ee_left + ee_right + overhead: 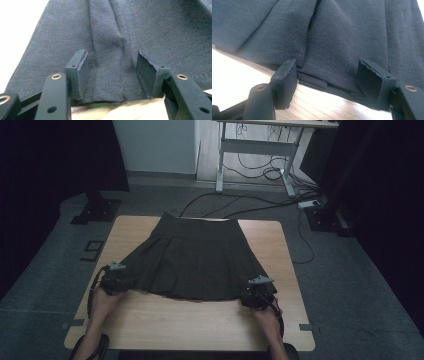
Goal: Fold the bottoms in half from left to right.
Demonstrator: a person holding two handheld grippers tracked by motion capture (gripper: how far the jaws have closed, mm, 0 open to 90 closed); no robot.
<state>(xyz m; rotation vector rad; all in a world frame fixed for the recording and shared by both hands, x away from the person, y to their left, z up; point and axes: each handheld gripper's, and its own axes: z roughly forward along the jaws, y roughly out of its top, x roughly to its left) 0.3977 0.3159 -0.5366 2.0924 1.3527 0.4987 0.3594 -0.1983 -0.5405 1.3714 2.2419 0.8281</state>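
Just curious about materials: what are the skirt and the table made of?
Skirt: likely a soft matte woven or knit fabric, dark grey, with pressed pleats and a stitched hem. Table: looks like light wood or wood-look laminate, smooth, with faint grain lines.

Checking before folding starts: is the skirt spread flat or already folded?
Spread flat: the skirt lies fanned open on the table, waistband at the far edge, hem near, no layer turned over.
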